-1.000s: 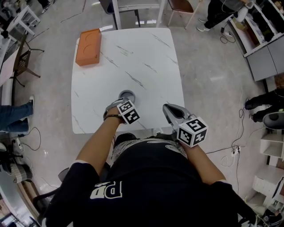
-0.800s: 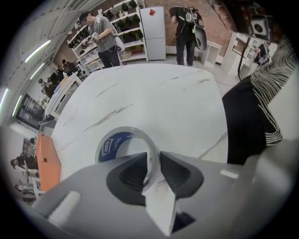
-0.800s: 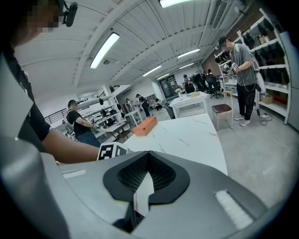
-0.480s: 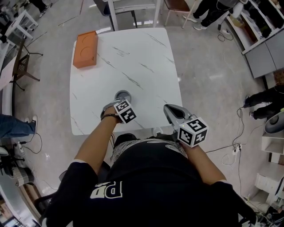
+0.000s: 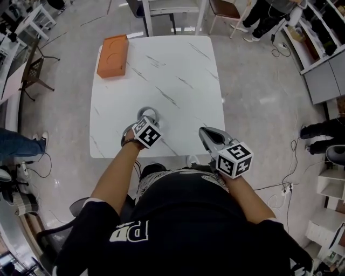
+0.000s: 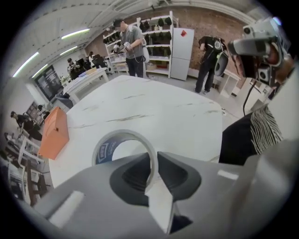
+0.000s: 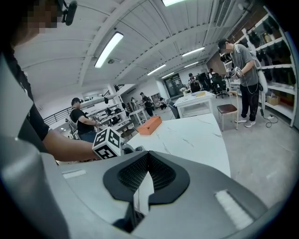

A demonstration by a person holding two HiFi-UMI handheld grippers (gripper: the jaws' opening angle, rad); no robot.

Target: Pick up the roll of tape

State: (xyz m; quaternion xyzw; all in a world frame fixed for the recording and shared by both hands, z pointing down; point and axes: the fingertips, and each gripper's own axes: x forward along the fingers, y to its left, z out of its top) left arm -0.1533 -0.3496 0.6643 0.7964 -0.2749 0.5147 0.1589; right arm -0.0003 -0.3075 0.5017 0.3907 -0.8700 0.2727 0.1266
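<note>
The roll of tape point(image 6: 122, 142), a pale ring with a blue inner core, has its right wall pinched between the jaws of my left gripper point(image 6: 152, 158). In the head view the tape point(image 5: 146, 113) is over the near middle of the white marble table point(image 5: 178, 64), just ahead of the left gripper point(image 5: 143, 121) and its marker cube. Whether the roll touches the tabletop is hidden by the jaws. My right gripper point(image 5: 204, 131) is at the table's near right edge, shut with nothing in it point(image 7: 145, 158).
An orange box point(image 5: 113, 55) lies at the table's far left corner. Chairs point(image 5: 167, 9) stand beyond the far edge. Several people stand around the room, and shelving point(image 5: 318, 32) lines the right side. Cables point(image 5: 283, 183) trail on the floor at right.
The left gripper with the tape has shifted slightly to the left. The right gripper has stayed where it was.
</note>
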